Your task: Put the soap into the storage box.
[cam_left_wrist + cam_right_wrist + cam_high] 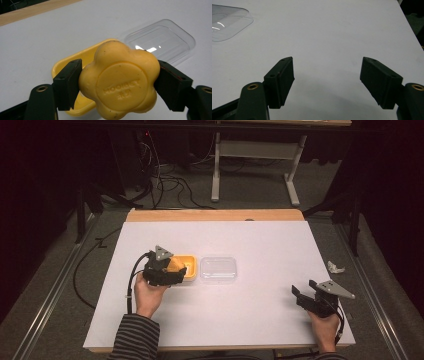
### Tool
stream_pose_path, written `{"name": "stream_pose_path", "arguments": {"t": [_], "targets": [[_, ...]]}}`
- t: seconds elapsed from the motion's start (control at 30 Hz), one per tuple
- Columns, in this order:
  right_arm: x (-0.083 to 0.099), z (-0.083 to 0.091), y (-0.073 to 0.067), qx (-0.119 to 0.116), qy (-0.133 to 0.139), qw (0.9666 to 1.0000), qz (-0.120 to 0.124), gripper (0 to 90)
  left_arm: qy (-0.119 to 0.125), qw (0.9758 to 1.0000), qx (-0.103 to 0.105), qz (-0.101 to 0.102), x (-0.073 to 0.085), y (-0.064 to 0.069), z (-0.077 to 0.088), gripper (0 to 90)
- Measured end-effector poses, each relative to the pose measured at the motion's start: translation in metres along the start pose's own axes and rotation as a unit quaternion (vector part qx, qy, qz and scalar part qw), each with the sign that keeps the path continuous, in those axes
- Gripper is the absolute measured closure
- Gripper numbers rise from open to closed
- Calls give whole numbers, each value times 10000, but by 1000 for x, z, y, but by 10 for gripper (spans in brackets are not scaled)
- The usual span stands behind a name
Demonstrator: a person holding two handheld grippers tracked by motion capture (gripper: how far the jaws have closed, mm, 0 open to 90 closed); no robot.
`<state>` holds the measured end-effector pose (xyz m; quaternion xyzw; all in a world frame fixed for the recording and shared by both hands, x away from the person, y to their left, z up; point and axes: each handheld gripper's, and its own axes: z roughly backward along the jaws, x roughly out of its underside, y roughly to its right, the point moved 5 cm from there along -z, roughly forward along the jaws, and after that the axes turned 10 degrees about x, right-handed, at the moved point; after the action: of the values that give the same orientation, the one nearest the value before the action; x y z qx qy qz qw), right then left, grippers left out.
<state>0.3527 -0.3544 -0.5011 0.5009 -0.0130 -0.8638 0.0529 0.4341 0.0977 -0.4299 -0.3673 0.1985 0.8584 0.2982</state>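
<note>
Holding flower-shaped soap (120, 80) clamped in L gripper (117, 82) just above yellow dish (65, 65). Clear lid (162, 40) off, beside dish. R gripper (327, 82) jaws apart, idle. Remaining, prob.: seat soap, fit lid.

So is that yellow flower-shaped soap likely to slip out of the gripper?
Probably not. The left gripper pinches the soap in the dips between lobes, which should seat it. It looks dry, matte and stiff. If dropped, its flat face would likely stop rolling.
</note>
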Motion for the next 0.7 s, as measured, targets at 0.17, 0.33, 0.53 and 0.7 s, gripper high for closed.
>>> {"name": "stream_pose_path", "arguments": {"t": [0.17,0.33,0.53,0.7], "targets": [[0,0,0,0,6,10000,-22,276,-74,9999,-77,37,-2,-6,-4,276],[0,0,0,-1,7,10000,-25,276,-117,9998,-161,30,-5,-11,-9,276],[0,0,0,0,5,10000,-37,276,-207,9996,-202,79,-4,-16,-15,277],[0,0,0,-4,10,10000,-35,276,-232,9993,-240,141,-3,-19,-21,277]]}}
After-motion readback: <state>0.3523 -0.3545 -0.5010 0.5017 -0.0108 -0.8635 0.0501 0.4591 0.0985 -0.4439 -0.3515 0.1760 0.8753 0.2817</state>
